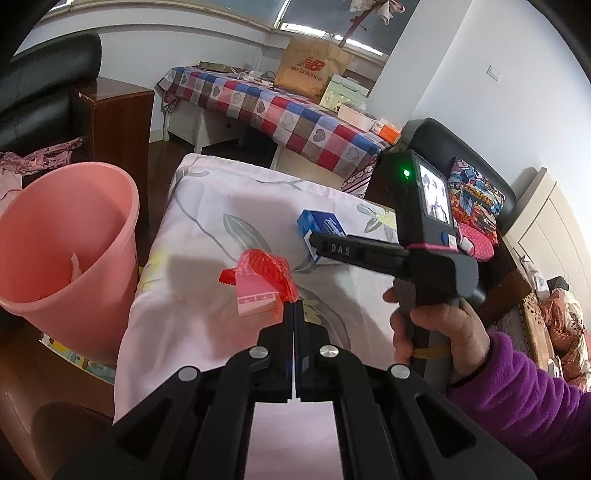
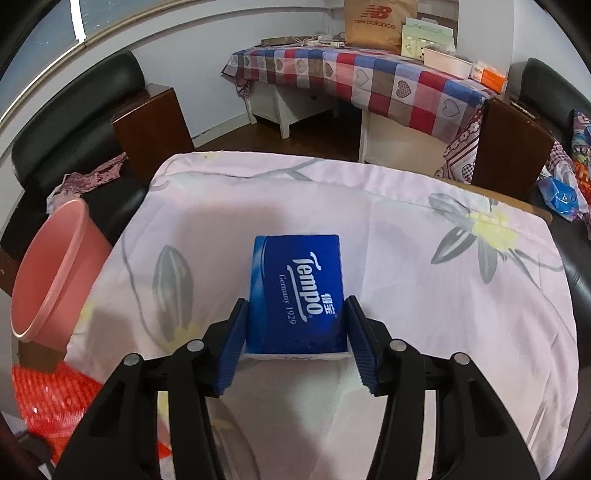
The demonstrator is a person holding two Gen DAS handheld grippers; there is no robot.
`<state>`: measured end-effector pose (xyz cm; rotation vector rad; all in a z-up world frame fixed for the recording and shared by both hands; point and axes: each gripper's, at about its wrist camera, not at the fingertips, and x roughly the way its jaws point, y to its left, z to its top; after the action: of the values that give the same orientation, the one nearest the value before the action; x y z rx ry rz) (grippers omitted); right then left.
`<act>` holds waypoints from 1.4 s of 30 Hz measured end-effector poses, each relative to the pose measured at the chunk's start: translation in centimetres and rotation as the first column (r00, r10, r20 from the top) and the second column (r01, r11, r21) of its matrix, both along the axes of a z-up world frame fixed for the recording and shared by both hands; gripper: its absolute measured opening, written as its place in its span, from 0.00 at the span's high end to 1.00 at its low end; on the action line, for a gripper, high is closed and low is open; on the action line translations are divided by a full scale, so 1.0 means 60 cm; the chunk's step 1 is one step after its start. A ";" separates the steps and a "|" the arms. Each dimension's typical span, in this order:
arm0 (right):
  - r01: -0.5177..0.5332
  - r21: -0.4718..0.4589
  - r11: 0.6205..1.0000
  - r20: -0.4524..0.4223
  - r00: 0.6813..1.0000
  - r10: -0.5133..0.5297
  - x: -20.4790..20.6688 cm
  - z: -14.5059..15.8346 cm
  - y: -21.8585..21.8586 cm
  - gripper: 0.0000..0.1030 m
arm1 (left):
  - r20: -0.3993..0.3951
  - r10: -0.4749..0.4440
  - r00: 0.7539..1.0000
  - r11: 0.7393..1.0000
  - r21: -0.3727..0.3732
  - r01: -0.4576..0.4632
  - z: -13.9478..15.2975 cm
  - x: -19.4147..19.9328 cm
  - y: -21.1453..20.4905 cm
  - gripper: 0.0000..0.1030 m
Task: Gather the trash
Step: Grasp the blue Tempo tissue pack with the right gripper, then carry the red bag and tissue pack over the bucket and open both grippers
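My left gripper (image 1: 294,314) is closed, its jaws pinching the near corner of a red and pink wrapper (image 1: 258,284), which hangs above a low table draped in a pale floral cloth (image 1: 207,221). My right gripper (image 2: 295,325) straddles the near end of a blue Tempo tissue pack (image 2: 297,295) lying flat mid-cloth; its blue pads (image 2: 232,347) sit right against the pack's two sides, though I cannot tell whether they press on it. A pink bin (image 1: 62,251) stands on the floor just left of the table. Black seats flank the table left and right. At the far wall, a checked, heart-patterned cloth (image 2: 369,74) covers a white desk bearing a brown paper bag (image 2: 373,26) and small boxes.
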<state>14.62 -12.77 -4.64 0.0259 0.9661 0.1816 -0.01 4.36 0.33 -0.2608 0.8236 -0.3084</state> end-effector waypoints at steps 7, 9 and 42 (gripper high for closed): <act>-0.040 0.052 0.998 0.052 0.998 0.038 -0.036 0.046 0.010 0.48 | 0.045 0.013 0.999 1.000 0.006 -0.013 0.022 -0.007 0.004 1.00; -0.064 0.064 0.996 0.077 0.995 0.059 -0.046 0.068 0.021 0.48 | 0.063 0.026 0.998 1.000 0.008 -0.026 0.032 -0.008 0.010 1.00; -0.439 0.048 0.897 0.084 0.897 0.434 -0.085 0.124 0.380 0.48 | 0.091 0.433 0.897 0.898 0.047 -0.438 0.037 -0.004 0.331 1.00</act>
<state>9.53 10.02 2.79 -0.1385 0.8831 0.6269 -0.24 24.25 2.57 -0.3608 0.6744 0.1308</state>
